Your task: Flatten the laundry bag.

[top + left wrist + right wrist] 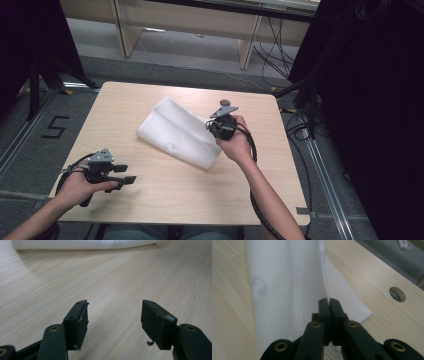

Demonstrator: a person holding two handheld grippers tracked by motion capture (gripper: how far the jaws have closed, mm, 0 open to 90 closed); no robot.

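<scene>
A white mesh cloth [175,132] lies folded on the middle of the wooden table [150,195]. My right gripper [214,130] is over the cloth's right end, held by a hand. In the right gripper view that gripper [328,301] is shut on a raised fold of the cloth [287,285], which rises as a thin edge from between the pads. My left gripper [127,174] rests low at the table's front left, apart from the cloth. In the left gripper view it [115,308] stands open with bare tabletop between its fingers, and the cloth [82,243] lies farther ahead.
A round hole [397,294] is cut in the table near the cloth's far corner. Black cables [305,150] hang along the table's right side. Dark stands [40,75] and pale wooden furniture [185,25] sit on the floor beyond the table.
</scene>
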